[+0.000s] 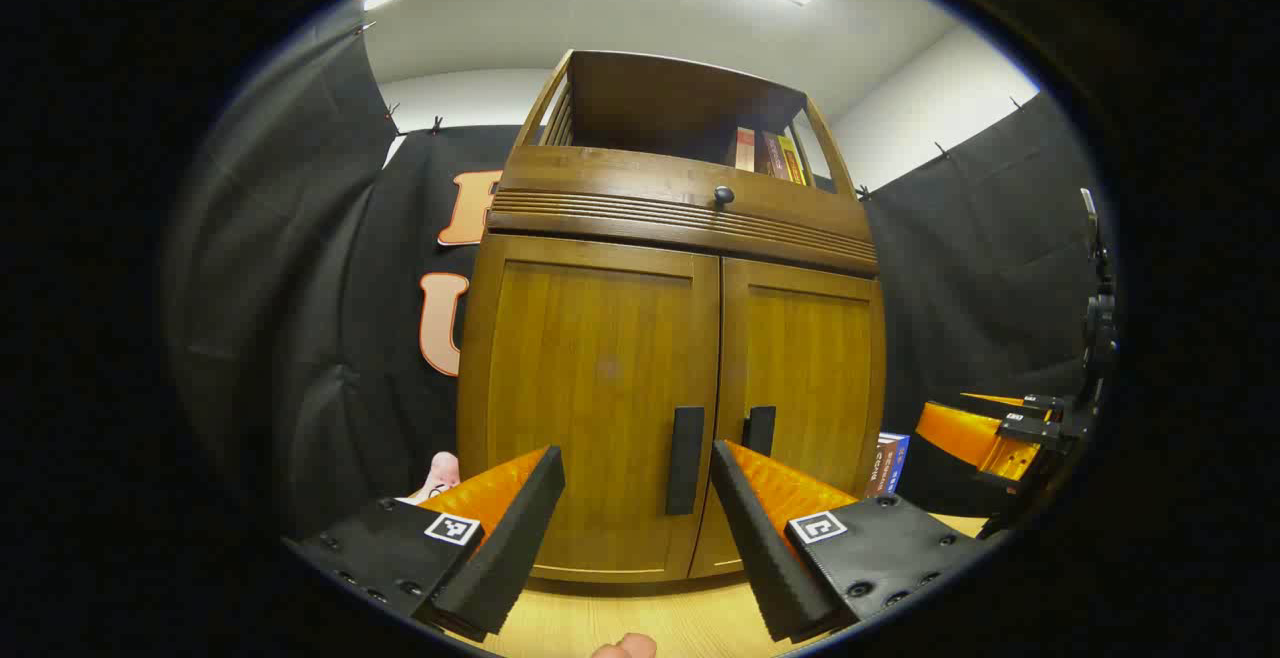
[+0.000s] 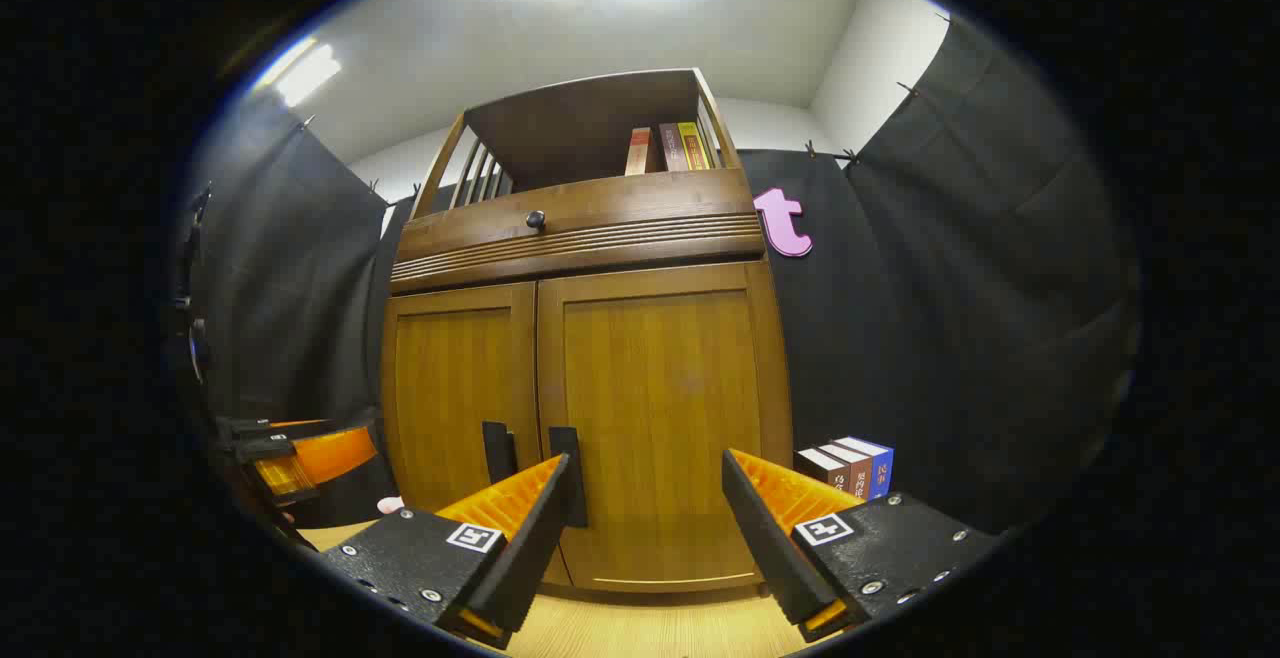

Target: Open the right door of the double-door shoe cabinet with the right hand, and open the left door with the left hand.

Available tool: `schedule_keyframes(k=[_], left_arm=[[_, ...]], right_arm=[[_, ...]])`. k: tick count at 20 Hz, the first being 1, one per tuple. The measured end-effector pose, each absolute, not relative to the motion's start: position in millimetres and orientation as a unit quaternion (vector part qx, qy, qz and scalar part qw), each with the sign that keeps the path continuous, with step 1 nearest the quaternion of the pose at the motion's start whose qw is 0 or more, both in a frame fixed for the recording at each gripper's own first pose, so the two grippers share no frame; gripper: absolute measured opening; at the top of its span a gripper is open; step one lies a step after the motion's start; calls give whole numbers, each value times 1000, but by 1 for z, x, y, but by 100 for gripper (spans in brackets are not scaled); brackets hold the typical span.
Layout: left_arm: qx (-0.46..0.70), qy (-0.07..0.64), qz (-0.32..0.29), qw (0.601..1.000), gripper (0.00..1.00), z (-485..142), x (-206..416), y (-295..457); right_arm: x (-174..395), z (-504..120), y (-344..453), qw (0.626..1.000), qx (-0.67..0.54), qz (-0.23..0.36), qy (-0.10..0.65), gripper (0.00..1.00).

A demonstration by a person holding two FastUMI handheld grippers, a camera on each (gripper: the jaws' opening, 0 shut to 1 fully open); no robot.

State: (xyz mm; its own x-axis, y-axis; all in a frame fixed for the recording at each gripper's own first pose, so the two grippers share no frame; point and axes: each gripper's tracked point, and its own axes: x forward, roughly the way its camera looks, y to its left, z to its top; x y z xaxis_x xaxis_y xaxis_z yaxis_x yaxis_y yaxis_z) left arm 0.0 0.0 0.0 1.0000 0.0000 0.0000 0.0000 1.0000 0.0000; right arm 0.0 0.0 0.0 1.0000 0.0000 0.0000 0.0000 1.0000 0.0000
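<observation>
left gripper view had the left gripper [image 1: 637, 528] spread wide and empty, its fingers framing the left door handle [image 1: 685, 460] of the shoe cabinet [image 1: 600, 358] without touching it. both doors sat flush and closed, the cabinet standing on the pale wooden floor [image 1: 650, 623] against the black cloth. the right door handle [image 1: 760, 430] stood just beside the left one, across the centre seam. the right gripper [image 1: 1000, 433] hung low at the far right of this view.

in the right gripper view, the right gripper [image 2: 645, 528] was likewise released and held nothing; the right door handle [image 2: 568, 473] lay just beside its left finger, not between the two, so a straight advance would likely miss it or bump the right door [image 2: 655, 418]. because the handles sat so close, either gripper could have caught the wrong one, and two grippers crowding the seam might have knocked together. a thin grip on a slim bar could also have slipped on the pull.

the open top shelf [image 2: 570, 133] held a few upright books [image 2: 668, 146] at its right end. more books [image 2: 850, 463] stood on the floor beside the cabinet. what was behind the doors could not be told.
</observation>
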Motion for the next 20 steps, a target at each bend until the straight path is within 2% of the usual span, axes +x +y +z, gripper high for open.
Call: schedule_keyframes(k=[1, 2, 6, 7, 10, 11, 12, 14, 19, 20], left_arm=[[1, 1, -1, 1000, 93, 0, -1, -2], [0, 3, -2, 1000, 97, -2, -2, -3], [-7, 5, -1, 1000, 100, -5, -3, 0], [-8, 6, 0, 1000, 96, -6, -2, 1], [-7, 8, 5, 1000, 96, -8, -1, 6], [-7, 7, 6, 1000, 92, -8, -1, 7], [-7, 6, 8, 1000, 100, -8, -1, 7], [-2, 5, 10, 1000, 96, -6, -3, 10], [2, 7, 14, 1000, 96, -5, -1, 12], [2, 8, 14, 1000, 100, -5, -1, 12]], right_arm=[[-1, 1, 0, 1000, 2, 0, 0, 91], [-2, 3, 0, 1000, 6, -1, -4, 91], [-4, 6, 1, 1000, 12, 2, -4, 91], [-3, 6, 2, 1000, 10, 1, -4, 91], [1, 2, 3, 1000, 2, 1, -1, 91], [2, 0, 3, 1000, 0, 0, 2, 91], [2, -2, 5, 1000, 1, 3, 5, 91], [4, -5, 10, 1000, 5, 8, 9, 91], [7, -11, 14, 1000, -9, 11, 15, 91], [7, -11, 15, 1000, -7, 13, 15, 91]])
